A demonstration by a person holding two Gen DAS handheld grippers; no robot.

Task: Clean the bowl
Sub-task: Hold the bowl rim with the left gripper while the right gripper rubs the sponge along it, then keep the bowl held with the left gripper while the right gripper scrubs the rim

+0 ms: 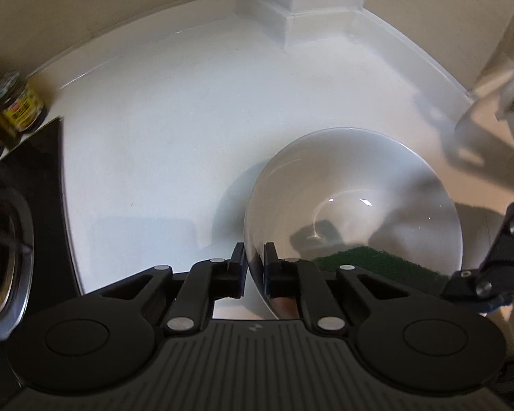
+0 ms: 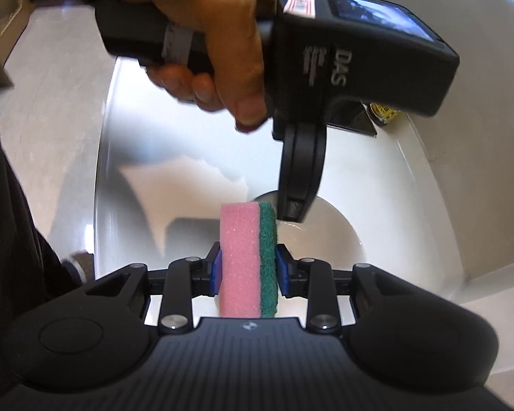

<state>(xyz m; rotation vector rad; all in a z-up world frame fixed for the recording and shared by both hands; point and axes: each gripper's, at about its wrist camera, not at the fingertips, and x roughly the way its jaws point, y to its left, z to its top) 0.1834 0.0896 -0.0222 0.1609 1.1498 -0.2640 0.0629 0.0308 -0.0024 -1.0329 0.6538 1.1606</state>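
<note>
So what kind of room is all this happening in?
Most likely a home kitchen. A gas burner sits at the edge of a white countertop, jars stand against the wall, and a white bowl is being cleaned with a sponge.

"DAS" on left gripper (image 2: 293, 214) housing.

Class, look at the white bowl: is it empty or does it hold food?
Empty of food: the bowl shows a bare glossy inside; only the sponge reaches in.
</note>
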